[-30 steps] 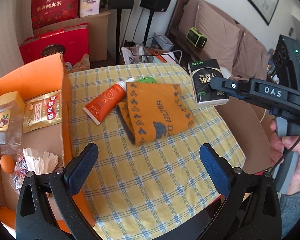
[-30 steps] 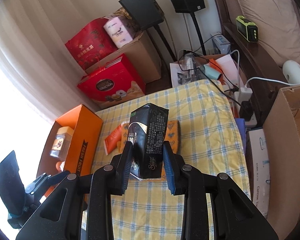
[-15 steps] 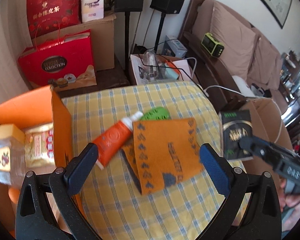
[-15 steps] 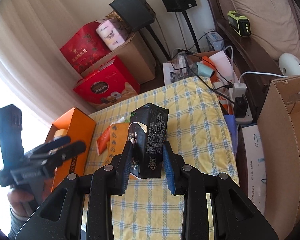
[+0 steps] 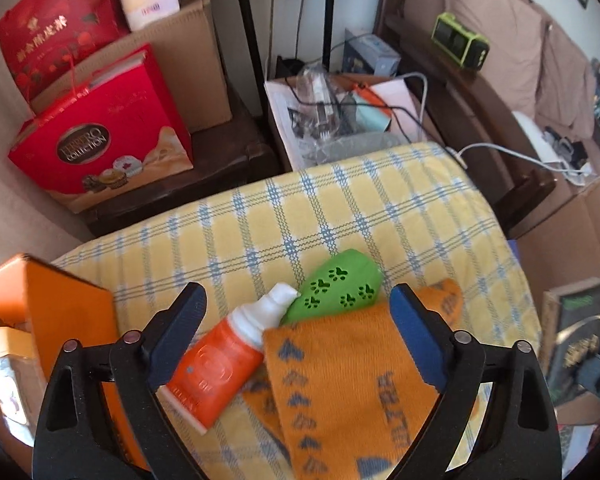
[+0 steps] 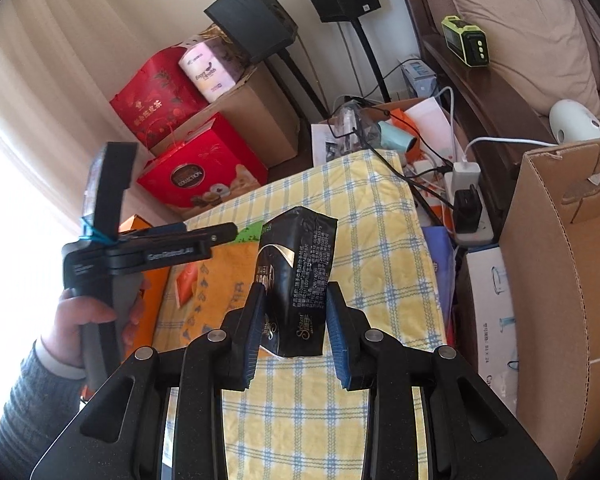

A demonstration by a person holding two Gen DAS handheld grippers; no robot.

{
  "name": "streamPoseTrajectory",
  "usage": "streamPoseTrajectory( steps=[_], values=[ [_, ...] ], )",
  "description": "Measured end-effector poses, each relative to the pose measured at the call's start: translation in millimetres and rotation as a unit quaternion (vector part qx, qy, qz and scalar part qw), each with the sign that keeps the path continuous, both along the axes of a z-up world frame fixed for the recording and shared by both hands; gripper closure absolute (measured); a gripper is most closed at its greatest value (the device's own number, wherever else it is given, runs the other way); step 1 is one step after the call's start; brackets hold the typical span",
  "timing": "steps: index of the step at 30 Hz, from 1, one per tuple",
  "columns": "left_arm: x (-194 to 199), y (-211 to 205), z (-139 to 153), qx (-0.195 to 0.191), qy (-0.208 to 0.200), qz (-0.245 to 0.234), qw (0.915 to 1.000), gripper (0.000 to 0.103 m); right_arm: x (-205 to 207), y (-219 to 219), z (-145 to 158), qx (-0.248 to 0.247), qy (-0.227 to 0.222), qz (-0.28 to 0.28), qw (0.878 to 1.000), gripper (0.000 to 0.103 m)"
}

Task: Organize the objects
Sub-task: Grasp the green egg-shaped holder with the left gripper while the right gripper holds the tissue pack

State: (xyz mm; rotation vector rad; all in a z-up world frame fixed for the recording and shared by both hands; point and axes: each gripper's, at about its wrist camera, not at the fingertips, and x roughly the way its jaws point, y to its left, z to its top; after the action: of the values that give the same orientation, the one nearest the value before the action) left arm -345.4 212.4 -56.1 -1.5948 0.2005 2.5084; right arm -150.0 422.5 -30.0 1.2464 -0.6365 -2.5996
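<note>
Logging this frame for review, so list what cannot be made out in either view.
- Orange box contents: left wrist view, cut off by the frame edge and hidden by the left gripper.
- Orange tube label: left wrist view, motion-blurred.
- Green case lower end: left wrist view, under the orange sock.
- Black packet small print: right wrist view, too small; the right gripper covers its sides.
- Cardboard box interior: right wrist view, cut off by the edge.

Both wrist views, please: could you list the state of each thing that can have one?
left gripper: open, empty, above the tube and sock
right gripper: shut on black tissue pack, held off the table
orange tube: capped, lying flat
orange sock: lying flat
green case: partly under sock
orange box: open
cardboard box: open
</note>
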Motion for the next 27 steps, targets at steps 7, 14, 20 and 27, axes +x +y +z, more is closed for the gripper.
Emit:
streamPoseTrajectory(
  steps=[7,14,20,27],
  values=[
    [-13.2,17.9,-22.2,-0.032,-0.008,-0.021,0.9992,0.022,-2.1,7.0,-7.6,-0.003,-0.005,0.003,1.000,0.074],
    [-12.8,37.1,-35.5,-0.076,-0.008,-0.058,0.9954,0.037,-6.4,9.7,-14.1,-0.008,-0.010,0.005,1.000,0.074],
    [-13.5,33.0,-26.1,-0.064,0.005,-0.051,0.9966,0.060,-8.3,5.0,-14.7,-0.008,-0.010,0.010,1.000,0.074],
    [-14.7,26.5,-21.3,-0.049,-0.003,-0.046,0.9977,0.072,-4.9,-0.6,-5.8,-0.008,-0.001,0.012,1.000,0.074]
  ],
)
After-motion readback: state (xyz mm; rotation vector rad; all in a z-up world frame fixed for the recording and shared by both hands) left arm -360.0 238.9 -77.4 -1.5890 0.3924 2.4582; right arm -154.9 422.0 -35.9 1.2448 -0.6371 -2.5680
